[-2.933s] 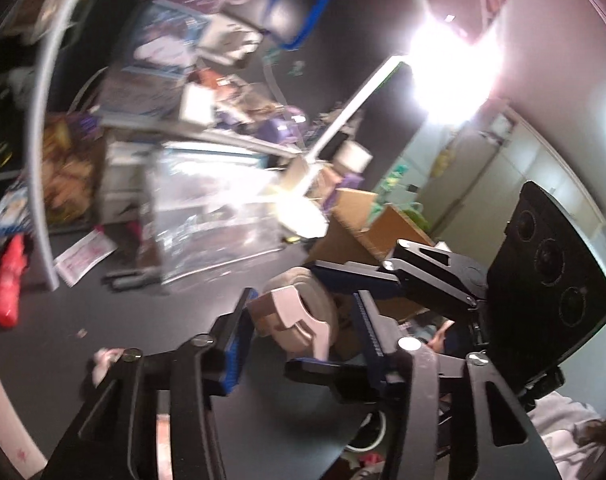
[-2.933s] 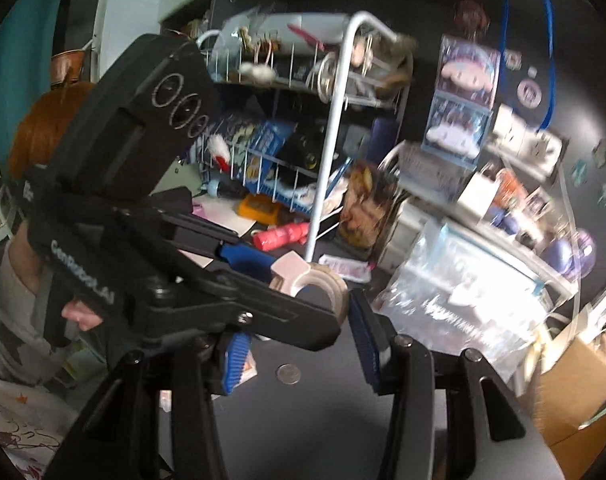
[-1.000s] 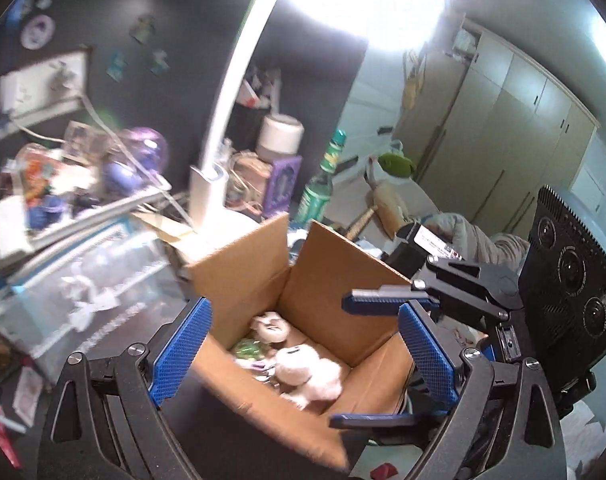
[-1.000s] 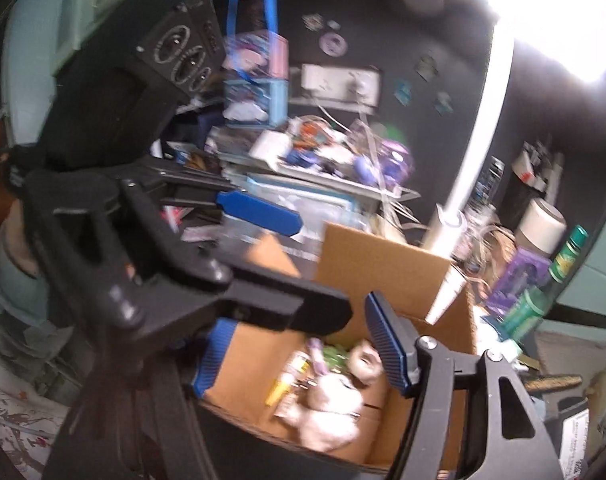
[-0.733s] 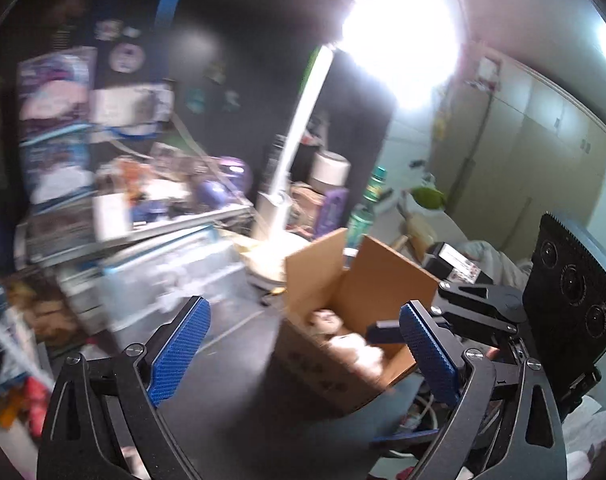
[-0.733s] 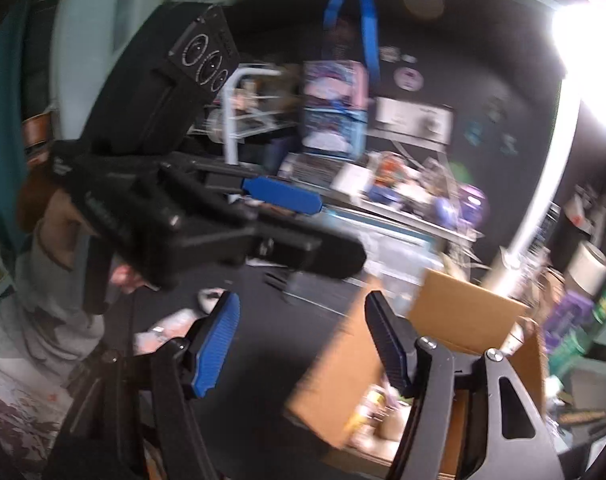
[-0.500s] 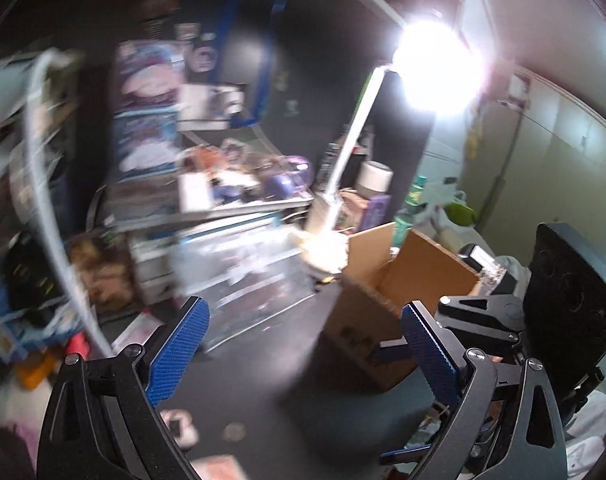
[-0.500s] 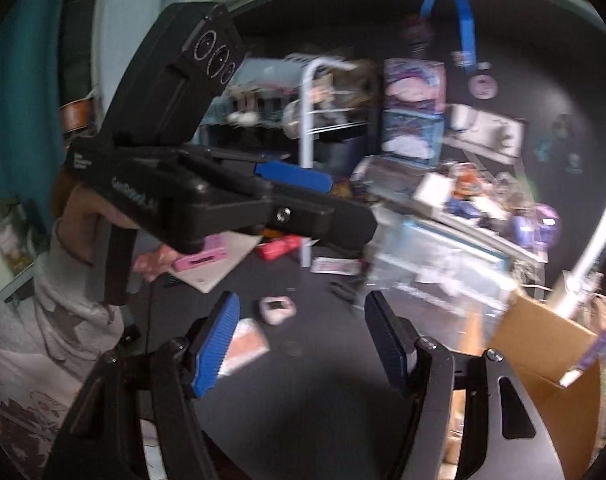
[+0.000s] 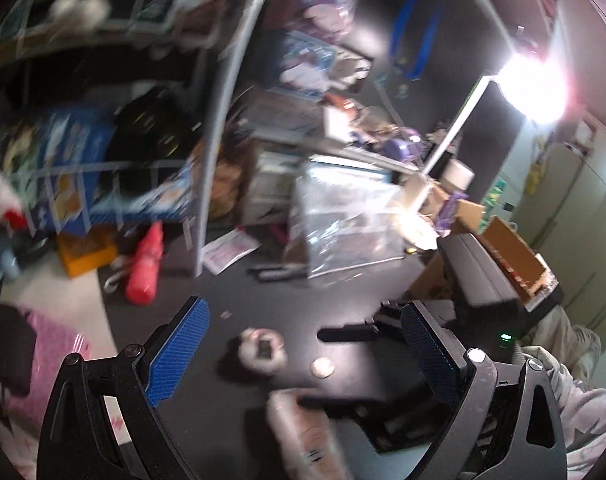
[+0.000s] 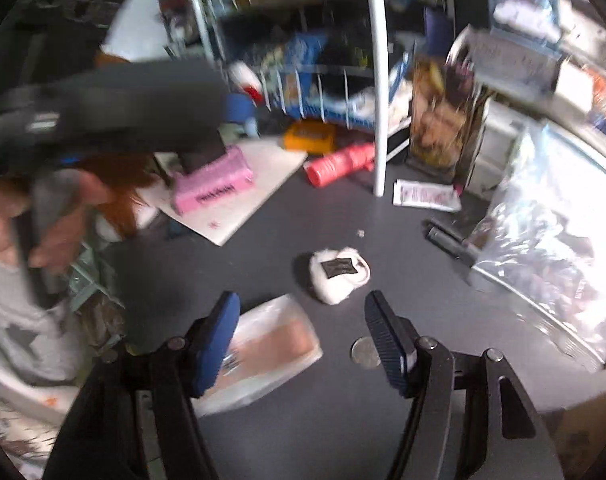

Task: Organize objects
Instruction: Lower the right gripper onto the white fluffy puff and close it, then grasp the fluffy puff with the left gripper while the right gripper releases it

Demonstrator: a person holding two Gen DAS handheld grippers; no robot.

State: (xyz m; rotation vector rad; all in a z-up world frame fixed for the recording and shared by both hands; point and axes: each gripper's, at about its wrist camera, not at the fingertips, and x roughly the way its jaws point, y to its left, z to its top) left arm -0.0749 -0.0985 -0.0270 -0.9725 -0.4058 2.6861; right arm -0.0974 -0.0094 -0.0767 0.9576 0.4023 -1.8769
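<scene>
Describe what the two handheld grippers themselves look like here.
Both the left gripper and right gripper are black, angular frames with visible screws and blue ribbed pads on their fingers. A small green light shows beside the left one.

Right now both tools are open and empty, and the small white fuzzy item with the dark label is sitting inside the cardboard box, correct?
Not quite. Both the right tool and the left tool are open and empty, but the white fuzzy item lies on the dark desk, not in the box. The right wrist view shows it just ahead of the right tool, near a coin.
</scene>
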